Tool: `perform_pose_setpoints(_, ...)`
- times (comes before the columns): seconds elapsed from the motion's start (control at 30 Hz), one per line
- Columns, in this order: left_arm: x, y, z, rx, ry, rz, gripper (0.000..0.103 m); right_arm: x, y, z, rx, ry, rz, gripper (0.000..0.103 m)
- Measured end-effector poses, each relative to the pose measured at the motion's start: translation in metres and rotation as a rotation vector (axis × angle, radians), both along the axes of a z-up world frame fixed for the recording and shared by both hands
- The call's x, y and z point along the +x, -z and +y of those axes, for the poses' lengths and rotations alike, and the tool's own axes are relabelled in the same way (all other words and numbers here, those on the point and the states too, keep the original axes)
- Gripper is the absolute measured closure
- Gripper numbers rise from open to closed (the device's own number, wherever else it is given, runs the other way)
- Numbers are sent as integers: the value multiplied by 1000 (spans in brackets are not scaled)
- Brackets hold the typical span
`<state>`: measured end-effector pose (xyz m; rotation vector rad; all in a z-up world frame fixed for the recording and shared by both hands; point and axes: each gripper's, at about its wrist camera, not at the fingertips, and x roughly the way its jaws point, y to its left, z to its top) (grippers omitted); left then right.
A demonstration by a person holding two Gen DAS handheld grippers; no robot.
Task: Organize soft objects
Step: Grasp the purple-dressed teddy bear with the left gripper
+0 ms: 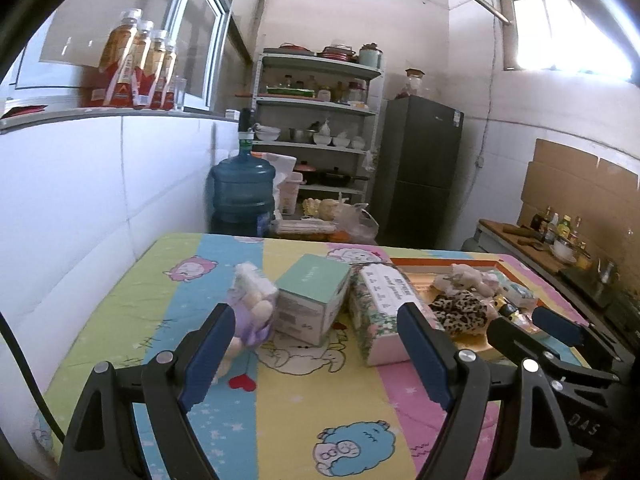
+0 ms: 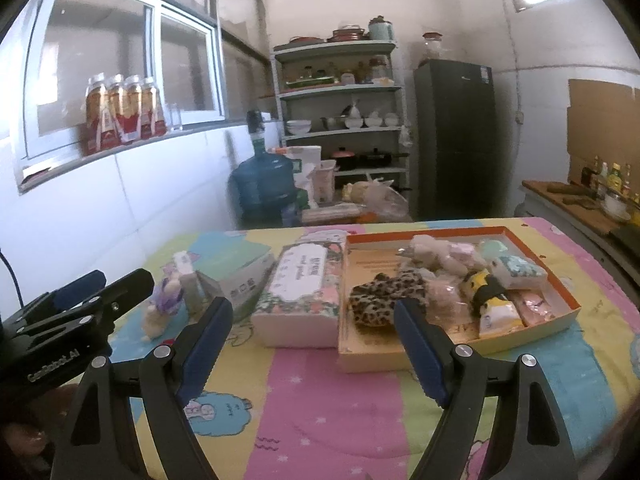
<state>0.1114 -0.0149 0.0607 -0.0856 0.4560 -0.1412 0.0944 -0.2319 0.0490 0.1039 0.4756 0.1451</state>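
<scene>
Far left on the striped cartoon cloth (image 1: 208,292), near the wall: 1 small plush toy (image 1: 250,312), purple and cream, fuzzy, lying just beside the mint box (image 1: 312,300). My left gripper (image 1: 316,354) hangs above the cloth, jaws spread wide, nothing between them; the toy sits just beyond its left finger.

Centre: mint box is hard card, square-edged. Touching it on the right, a floral tissue box (image 2: 300,292), long and rigid.

Right: the orange-rimmed tray (image 2: 560,292), shallow card, already piled with soft things: a leopard-print fabric piece (image 2: 380,300) at the near edge, pale plush (image 2: 436,256) behind it, a yellow-and-black toy (image 2: 486,288), flat pastel packets far right. My right gripper (image 2: 312,348) is also spread and empty, hovering near the tray's left corner.

Risks, as I judge them:
- Plush will squash and slip; a shallow pinch could drop it mid-carry.
- Closing on the toy may nudge the mint box, since they nearly touch.
- Tray pile is loose; adding 1 more could push the leopard piece over the low rim.
- The 2 grippers are close; crossing paths could clash.
</scene>
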Motion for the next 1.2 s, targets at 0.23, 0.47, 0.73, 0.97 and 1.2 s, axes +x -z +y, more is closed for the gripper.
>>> perform_pose_setpoints(0.23,-2,3,16,-7,-47,4,20,1,3,15,-3,-53,6,19)
perform_pose_setpoints(0.47,2,11,36,-7,-71,16,20,8,8,27,4,-91,16,19)
perform_pose_setpoints(0.73,27,40,50,23,-30,93,20,18,12,44,-14,-120,26,19)
perform_pose_setpoints(0.97,60,58,58,100,43,161,20,31,18,53,-25,-119,51,19)
perform_pose_setpoints(1.2,87,75,53,203,129,219,20,43,24,59,-36,-114,71,19)
